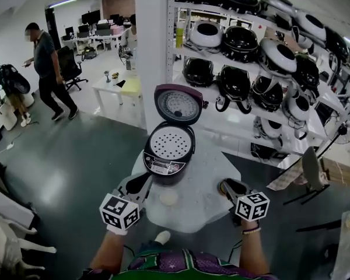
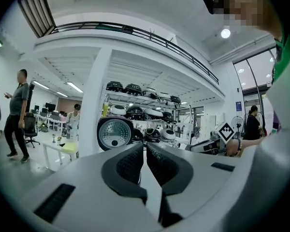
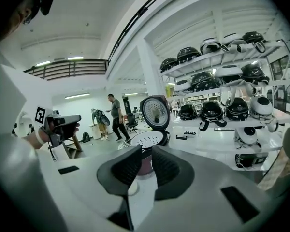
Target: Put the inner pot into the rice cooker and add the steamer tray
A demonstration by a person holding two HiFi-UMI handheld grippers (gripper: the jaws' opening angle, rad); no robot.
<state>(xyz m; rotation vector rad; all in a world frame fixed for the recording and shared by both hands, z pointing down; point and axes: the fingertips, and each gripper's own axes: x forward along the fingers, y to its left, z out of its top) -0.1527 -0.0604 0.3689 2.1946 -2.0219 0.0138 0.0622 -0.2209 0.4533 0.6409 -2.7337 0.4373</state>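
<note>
At the table's (image 1: 205, 216) near edge, the left gripper (image 1: 141, 183) hovers with jaws closed on nothing and the right gripper (image 1: 227, 187) with jaws narrowly apart and empty, seemingly freed: toward the far edge, the steamer tray (image 1: 170, 143) sits in the open-lidded rice cooker (image 1: 166, 167), likely hiding the inner pot

Off to the left a person in a dark shirt (image 1: 46, 63) is mid-stride on the grey floor (image 1: 76, 162), a black office chair (image 1: 70, 67) just behind, and a second person (image 1: 9, 89) is bent over near the wall. Further back, a low white table (image 1: 105, 87) carries a yellow sheet (image 1: 131, 86), right beside the white pillar (image 1: 151, 34). On the right, a white shelving rack (image 1: 227, 128) is packed with black and white spare cookers (image 1: 240, 39), several with lids open.
</note>
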